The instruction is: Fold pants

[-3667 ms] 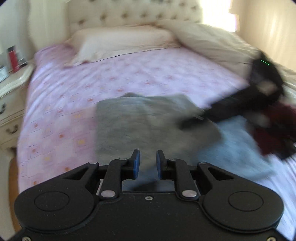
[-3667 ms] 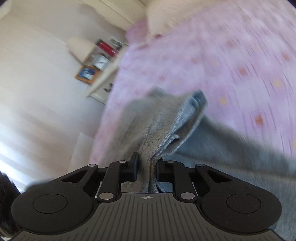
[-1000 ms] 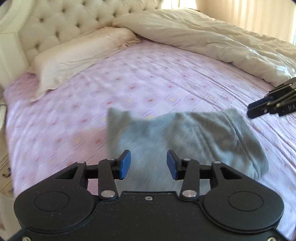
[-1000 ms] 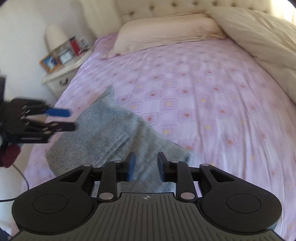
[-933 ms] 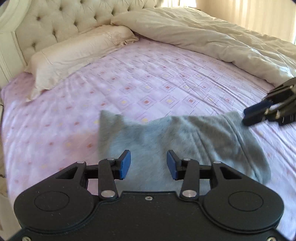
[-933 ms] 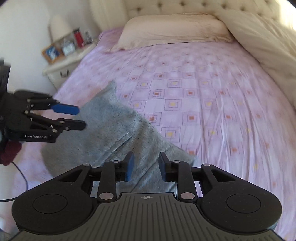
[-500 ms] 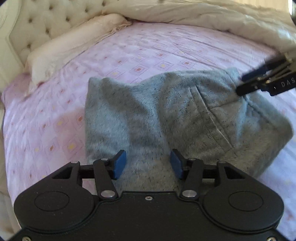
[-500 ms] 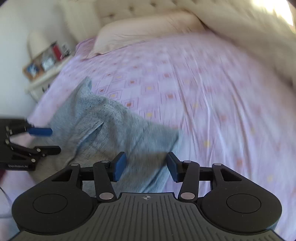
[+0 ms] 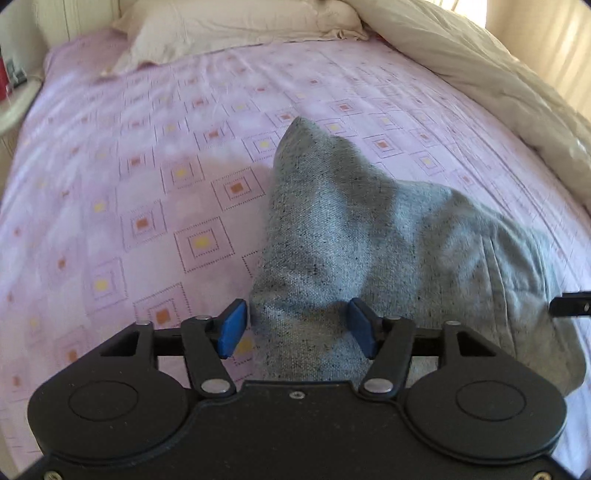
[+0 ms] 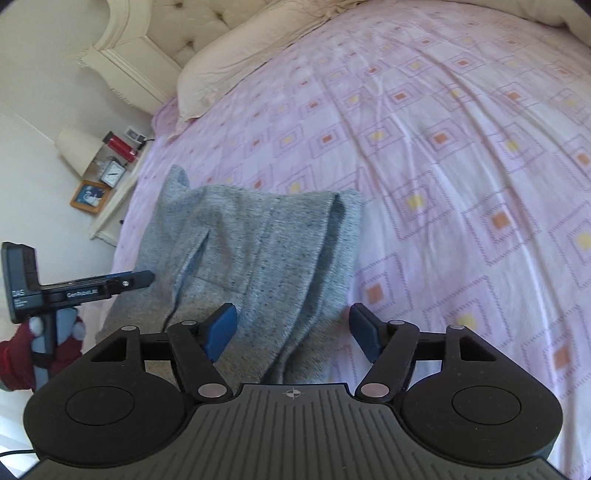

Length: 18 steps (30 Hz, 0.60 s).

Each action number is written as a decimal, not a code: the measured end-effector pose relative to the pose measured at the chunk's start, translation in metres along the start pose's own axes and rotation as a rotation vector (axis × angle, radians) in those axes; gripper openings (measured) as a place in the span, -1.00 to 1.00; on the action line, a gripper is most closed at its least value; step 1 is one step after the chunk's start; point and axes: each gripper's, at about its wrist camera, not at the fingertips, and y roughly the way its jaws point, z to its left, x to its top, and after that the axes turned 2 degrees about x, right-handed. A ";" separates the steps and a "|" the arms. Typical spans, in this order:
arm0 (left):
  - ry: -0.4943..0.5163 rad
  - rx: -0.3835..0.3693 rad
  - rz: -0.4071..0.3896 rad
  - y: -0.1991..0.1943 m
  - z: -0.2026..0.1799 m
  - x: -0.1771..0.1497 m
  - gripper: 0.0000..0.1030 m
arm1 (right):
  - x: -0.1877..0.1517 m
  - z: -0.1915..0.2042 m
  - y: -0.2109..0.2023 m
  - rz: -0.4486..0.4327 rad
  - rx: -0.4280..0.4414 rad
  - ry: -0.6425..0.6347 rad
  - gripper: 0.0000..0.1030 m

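**Grey pants lie folded between two spread grippers**

Grey knit pants [image 9: 388, 236] lie folded on the pink patterned sheet [image 9: 147, 166], near the bed's edge. The left gripper [image 9: 297, 326] is low over the near left corner of the bundle, its blue pads [image 9: 231, 330] spread wide with cloth between them but not pinched. The right gripper [image 10: 293, 328] is likewise released, straddling the near right edge of the pants [image 10: 258, 251]; one pad is over the fabric, the other over bare sheet. In the right view the left gripper [image 10: 146, 277] reaches in from the side, its tip at the cloth's left border. A pillow [image 9: 229, 26] and cream duvet [image 9: 498, 74] lie well beyond; a nightstand [image 10: 114, 199] stands beside the bed.
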 end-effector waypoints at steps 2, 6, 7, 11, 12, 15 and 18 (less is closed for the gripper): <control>-0.010 -0.026 0.003 0.005 0.002 0.000 0.34 | 0.003 0.002 0.006 -0.005 0.018 -0.015 0.36; -0.069 -0.120 0.037 0.023 0.011 0.001 0.75 | 0.010 0.005 0.014 -0.009 0.049 -0.023 0.50; -0.069 -0.141 0.030 0.025 0.011 0.000 0.86 | 0.011 0.005 0.014 -0.005 0.054 -0.014 0.50; 0.003 -0.151 0.071 0.035 -0.005 0.010 0.91 | 0.020 0.000 0.017 0.051 0.047 0.007 -0.26; -0.006 -0.157 0.065 0.035 -0.006 0.012 0.73 | 0.022 0.003 0.016 0.054 0.047 0.000 -0.31; -0.068 -0.153 0.042 0.029 -0.002 0.016 0.06 | 0.023 0.032 0.009 0.047 0.008 -0.153 -0.42; -0.114 -0.158 0.018 0.016 0.002 0.018 -0.37 | 0.032 0.057 -0.001 0.030 0.011 -0.258 -0.45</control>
